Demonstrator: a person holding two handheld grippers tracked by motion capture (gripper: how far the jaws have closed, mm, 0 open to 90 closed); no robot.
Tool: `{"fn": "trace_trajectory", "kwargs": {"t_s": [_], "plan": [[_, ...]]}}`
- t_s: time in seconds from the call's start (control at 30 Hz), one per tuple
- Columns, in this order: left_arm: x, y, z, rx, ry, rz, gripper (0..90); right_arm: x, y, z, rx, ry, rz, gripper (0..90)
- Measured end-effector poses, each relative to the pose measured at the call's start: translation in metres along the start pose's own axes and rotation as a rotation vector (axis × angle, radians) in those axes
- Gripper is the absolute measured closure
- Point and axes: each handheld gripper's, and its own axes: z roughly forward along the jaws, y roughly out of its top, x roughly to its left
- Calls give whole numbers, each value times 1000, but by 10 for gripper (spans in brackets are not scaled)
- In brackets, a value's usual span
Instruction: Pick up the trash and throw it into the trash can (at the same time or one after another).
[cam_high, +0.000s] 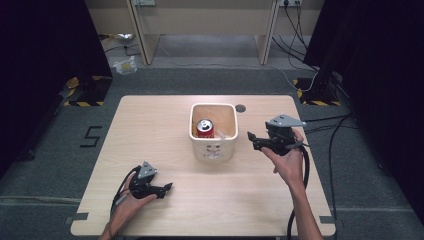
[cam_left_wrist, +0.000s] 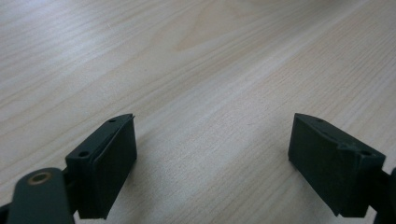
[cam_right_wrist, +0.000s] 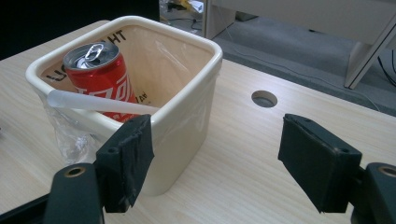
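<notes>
Nearest the table's (cam_high: 165, 215) front edge, low at the left: left gripper (cam_high: 169, 187), resting in the hand, jaws spread wide over bare wood, nothing between them, well apart from anything else. Farther in, at the right: right gripper (cam_high: 251, 140), held up in the hand, likewise released and empty, pointed toward the tub (cam_high: 214, 148) and just beside its right wall without touching. From the right gripper view, that tub (cam_right_wrist: 187, 121) close ahead and left of the jaws: cream plastic, squarish, rounded rim, lined with thin clear film that spills crumpled over the near-left side. Inside, against the left wall: red can (cam_right_wrist: 100, 77), upright, tab end up, top just clearing the rim; whether opened or full, cannot tell. Leaning across in front of the can: pale straw (cam_right_wrist: 100, 104), running from the left rim toward the middle. Judged handling of the can: thin-walled metal, smooth and somewhat slippery, light if empty and noticeably heavier if full, easily dented by a hard squeeze. Best hold probably across the upper body just under the shoulder, jaws coming down from above, since the tub walls shield the lower sides; little room at the left wall, so one jaw may have to slide between can and wall. Straw likely to be knocked or dragged along; film likely to snag. Tub itself stiff and light, apt to slide or tip if pushed sideways. Beyond the tub: round cable hole (cam_right_wrist: 264, 98) in the tabletop, then grey floor.
</notes>
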Motion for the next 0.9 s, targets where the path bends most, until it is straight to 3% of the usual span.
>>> {"fn": "trace_trajectory", "kwargs": {"t_s": [0.9], "plan": [[0,0,0,0,0,0,144,-5,-31,-16,1,-19,6,209]]}}
